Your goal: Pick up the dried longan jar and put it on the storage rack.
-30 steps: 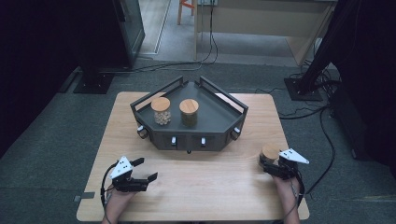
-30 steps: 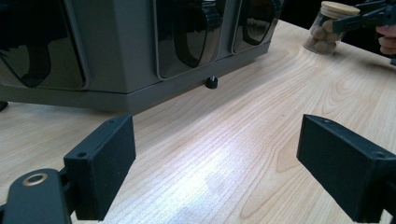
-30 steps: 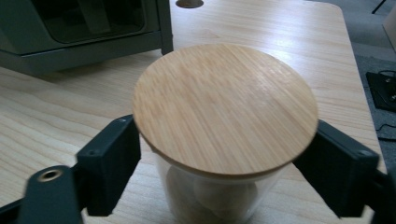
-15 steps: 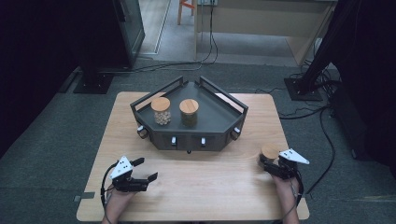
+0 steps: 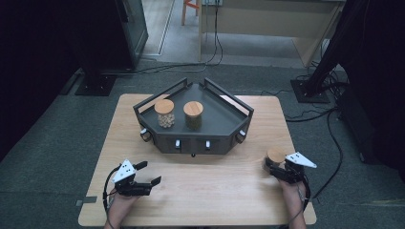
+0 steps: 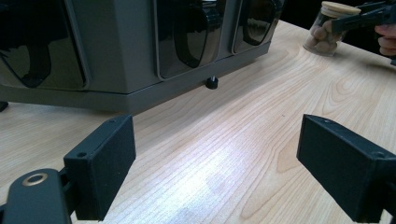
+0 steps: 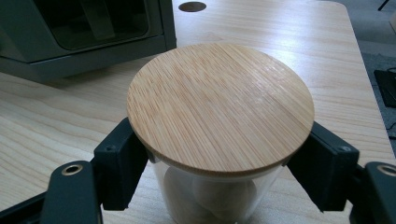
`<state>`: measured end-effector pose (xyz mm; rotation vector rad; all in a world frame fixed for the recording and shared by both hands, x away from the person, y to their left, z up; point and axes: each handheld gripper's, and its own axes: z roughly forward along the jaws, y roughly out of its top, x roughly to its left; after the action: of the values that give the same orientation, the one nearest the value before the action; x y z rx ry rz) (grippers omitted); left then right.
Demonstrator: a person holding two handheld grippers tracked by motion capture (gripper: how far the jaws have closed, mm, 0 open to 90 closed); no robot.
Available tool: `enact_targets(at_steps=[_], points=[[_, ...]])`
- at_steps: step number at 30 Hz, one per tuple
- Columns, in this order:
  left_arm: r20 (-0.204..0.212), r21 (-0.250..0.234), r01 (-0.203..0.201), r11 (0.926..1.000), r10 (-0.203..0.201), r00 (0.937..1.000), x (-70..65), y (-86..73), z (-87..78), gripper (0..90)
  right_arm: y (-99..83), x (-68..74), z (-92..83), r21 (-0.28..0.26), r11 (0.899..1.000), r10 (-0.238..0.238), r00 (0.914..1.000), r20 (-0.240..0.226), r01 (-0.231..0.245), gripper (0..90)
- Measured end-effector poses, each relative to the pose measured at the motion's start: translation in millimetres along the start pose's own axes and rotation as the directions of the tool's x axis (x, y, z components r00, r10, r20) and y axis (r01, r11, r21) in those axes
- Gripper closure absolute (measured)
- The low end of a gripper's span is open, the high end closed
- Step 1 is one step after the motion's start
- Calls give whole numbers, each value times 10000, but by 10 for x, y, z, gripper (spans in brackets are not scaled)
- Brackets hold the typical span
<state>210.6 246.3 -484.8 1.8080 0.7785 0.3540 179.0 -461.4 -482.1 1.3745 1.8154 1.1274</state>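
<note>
Now that the right tool (image 7: pixel 219 179) has just closed on the glass jar (image 5: pixel 275 155) at the counter's (image 5: pixel 215 191) right edge, lift it straight up while the left tool (image 6: pixel 224 172), open and empty, waits.

There are three glass jars with round wooden lids. Two of them stand side by side on the one dark tray (image 5: pixel 224 119) with the raised rails: a jar with pale round pieces (image 5: pixel 165 113) and a jar with dark content (image 5: pixel 193 115). The third jar (image 5: pixel 275 156) stands alone on the one wooden desk (image 5: pixel 210 186), near its right edge. The tray has two small light knobs (image 5: pixel 192 143) on its front face, one black foot (image 6: pixel 212 83) under the middle of the front, and one round knob at each front corner, so two of these. There are two grippers, one for each hand: the left gripper (image 5: pixel 145 174) and the right gripper (image 5: pixel 271 164). Each gripper has two black jaws.
</note>
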Motion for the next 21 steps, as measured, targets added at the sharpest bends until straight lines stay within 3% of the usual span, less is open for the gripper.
enact_targets(at_steps=[21], points=[[-2, 20, 33, 10000, -33, 10000, 5, -4, 1, 116, 82, 148, -33, -70, 9993, -358, 9991, -220, 357, 257]])
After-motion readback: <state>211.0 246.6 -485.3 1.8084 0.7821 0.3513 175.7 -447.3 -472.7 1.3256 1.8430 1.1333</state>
